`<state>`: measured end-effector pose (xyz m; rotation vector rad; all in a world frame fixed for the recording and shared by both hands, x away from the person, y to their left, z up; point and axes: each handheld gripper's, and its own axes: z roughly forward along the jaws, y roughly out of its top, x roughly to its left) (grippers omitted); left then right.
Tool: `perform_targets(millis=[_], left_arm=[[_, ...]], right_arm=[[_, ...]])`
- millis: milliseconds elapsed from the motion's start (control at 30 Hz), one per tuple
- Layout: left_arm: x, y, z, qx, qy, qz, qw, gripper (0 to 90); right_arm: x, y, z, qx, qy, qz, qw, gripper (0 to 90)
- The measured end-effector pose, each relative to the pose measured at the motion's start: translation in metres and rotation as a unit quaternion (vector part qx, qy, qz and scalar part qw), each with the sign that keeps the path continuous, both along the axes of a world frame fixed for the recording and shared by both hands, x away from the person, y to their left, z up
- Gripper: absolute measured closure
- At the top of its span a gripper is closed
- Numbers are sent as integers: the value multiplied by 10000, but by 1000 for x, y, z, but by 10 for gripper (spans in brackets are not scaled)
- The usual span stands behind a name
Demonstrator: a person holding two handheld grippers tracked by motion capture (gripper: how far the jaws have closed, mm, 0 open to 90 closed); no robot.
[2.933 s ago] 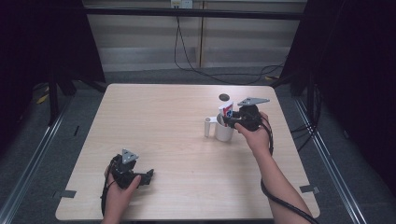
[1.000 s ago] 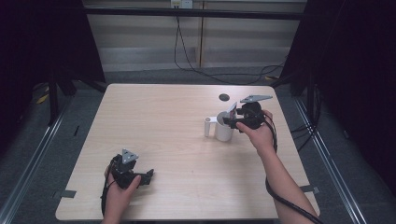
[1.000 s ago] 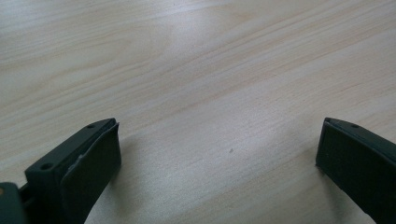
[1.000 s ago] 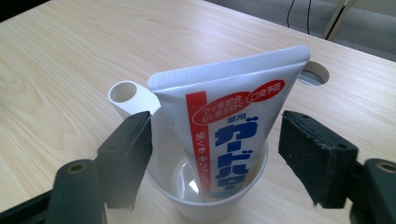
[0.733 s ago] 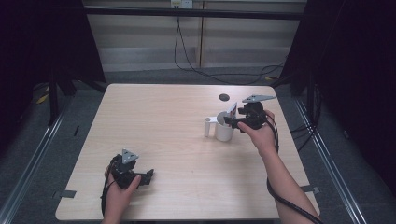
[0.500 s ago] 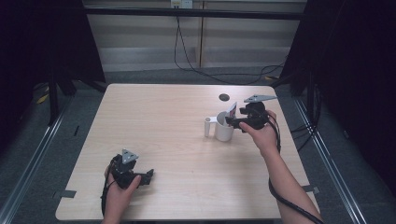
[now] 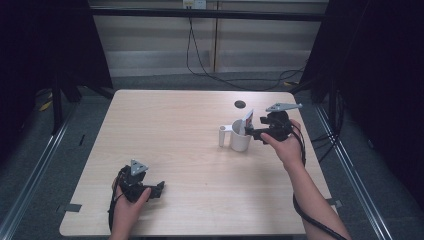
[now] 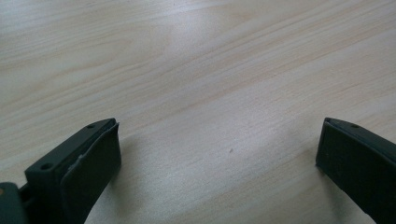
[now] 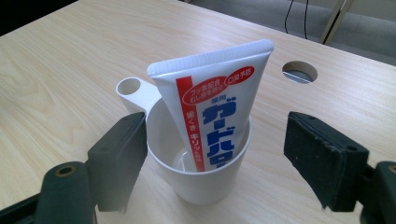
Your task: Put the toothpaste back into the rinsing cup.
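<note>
Tube [image 9: 215, 107] now stood in cup [image 9: 201, 161], crimped end up, leaning on rim; earlier right gripper [image 9: 224, 161] was over cup with tube. Jaws had just been opening, tube free between them, pads not pressing. Placing looked finished. Cup at table's [image 7: 165, 130] right side. Left gripper [image 8: 219, 163] wide open, holding nothing, low over table.

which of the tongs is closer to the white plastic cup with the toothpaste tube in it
Right. The right tongs stand open just beside the white plastic cup holding the white, red and blue toothpaste tube. The left tongs rest open far off, near the table's front edge.
</note>
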<state>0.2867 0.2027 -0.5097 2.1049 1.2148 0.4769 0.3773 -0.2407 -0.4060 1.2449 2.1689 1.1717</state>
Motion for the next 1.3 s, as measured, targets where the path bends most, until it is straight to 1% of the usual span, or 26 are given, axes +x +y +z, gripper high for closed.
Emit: perform_targets(millis=[200, 433, 867, 1300], left_arm=[[0, 0, 0, 2, 2, -1, 10000, 0], [0, 0, 0, -5, -2, 5, 10000, 0], [0, 0, 0, 0, -1, 1, 10000, 0], [0, 0, 0, 2, 3, -2, 10000, 0]], right_arm=[[-5, -3, -2, 13, 21, 23, 10000, 210], [-15, -11, -4, 28, 27, 48, 10000, 206], [-27, -25, -11, 127, 77, 0, 9999, 206], [-36, -32, -16, 87, 76, 47, 9999, 201]])
